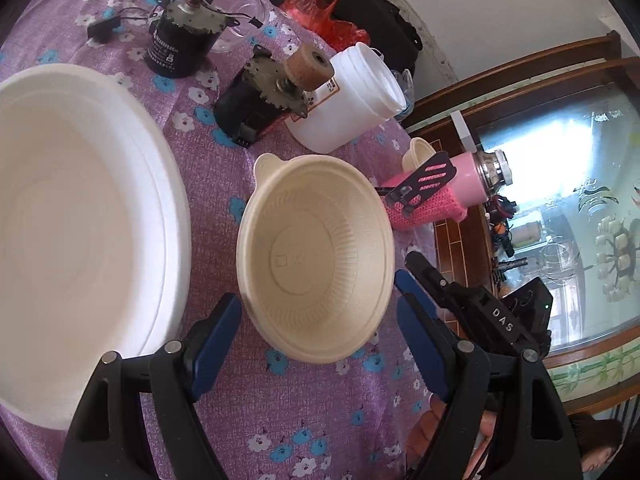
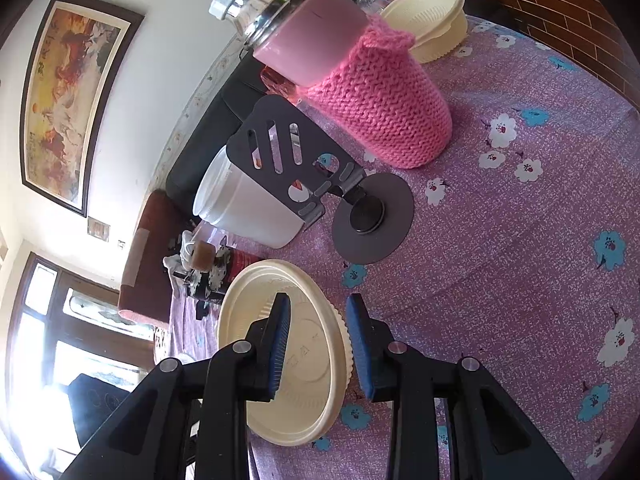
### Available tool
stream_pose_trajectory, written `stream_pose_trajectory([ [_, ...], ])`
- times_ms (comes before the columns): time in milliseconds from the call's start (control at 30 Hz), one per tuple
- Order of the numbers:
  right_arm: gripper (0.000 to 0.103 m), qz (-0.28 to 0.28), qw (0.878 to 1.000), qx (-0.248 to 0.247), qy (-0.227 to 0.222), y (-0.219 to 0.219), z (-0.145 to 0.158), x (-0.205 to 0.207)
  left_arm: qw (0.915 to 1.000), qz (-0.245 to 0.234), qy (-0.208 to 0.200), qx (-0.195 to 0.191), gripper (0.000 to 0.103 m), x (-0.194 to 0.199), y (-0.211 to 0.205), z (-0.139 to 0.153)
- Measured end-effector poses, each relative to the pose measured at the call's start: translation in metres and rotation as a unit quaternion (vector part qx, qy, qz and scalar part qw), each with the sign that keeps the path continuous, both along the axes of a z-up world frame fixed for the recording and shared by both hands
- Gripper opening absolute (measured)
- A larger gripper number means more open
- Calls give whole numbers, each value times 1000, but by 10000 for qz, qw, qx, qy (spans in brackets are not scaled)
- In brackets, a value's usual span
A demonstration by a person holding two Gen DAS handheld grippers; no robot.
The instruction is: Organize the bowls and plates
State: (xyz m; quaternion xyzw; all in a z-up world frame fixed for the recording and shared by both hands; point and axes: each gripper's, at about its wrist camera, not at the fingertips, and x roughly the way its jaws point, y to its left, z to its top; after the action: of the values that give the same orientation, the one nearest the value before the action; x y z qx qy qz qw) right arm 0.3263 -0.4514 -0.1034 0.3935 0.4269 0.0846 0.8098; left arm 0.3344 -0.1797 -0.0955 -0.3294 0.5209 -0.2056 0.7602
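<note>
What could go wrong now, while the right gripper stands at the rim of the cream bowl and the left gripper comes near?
1. The right gripper straddles only the thin rim of the cream bowl, which looks tilted; it could slip or flex.
2. The left gripper is open around the bowl's near edge, close to the right one; the fingers may collide.
3. The phone stand and pink-sleeved bottle stand just behind and could be knocked.

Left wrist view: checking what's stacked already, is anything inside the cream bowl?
No, the cream bowl is empty; its bare ribbed bottom shows.
</note>
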Motion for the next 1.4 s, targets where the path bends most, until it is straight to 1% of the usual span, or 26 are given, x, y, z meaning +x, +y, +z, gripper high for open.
stream_pose_trajectory([
  [100, 31, -23, 10000, 31, 39, -1, -2, 1, 10000, -6, 47, -20, 79, 2, -1, -4],
  [333, 31, 78, 9999, 56, 57, 0, -4, 2, 9999, 41, -144, 71, 78, 3, 1, -2],
  [433, 31, 117, 9998, 104, 117, 1, -8, 4, 9998, 26, -158, 108, 75, 4, 1, -4],
  [600, 26, 142, 9997, 134, 125, 2, -9, 5, 9997, 16, -170, 168, 62, 7, 1, -6],
  [767, 22, 164, 9996, 177, 151, 4, -11, 6, 9995, 52, -213, 215, 56, 7, 2, -6],
  [900, 13, 134, 9997, 109, 178, 6, -12, 7, 9993, 71, -239, 281, 49, 7, 3, -6],
  [933, 13, 127, 9997, 69, 180, 7, -11, 7, 9992, 72, -251, 318, 46, 7, 2, -6],
  [1067, 12, 101, 9998, -9, 172, 7, -11, 7, 9987, 72, -283, 415, 41, 6, 1, -6],
  [1200, 12, 58, 9998, -22, 179, 6, -12, 6, 9988, 43, -252, 425, 27, 7, 1, -9],
  [1333, 11, 72, 9998, -6, 181, 5, -12, 6, 9983, 7, -220, 532, 22, 7, -3, -13],
  [1400, 11, 78, 9998, -20, 177, 5, -11, 6, 9986, 27, -202, 494, 19, 7, -1, -14],
])
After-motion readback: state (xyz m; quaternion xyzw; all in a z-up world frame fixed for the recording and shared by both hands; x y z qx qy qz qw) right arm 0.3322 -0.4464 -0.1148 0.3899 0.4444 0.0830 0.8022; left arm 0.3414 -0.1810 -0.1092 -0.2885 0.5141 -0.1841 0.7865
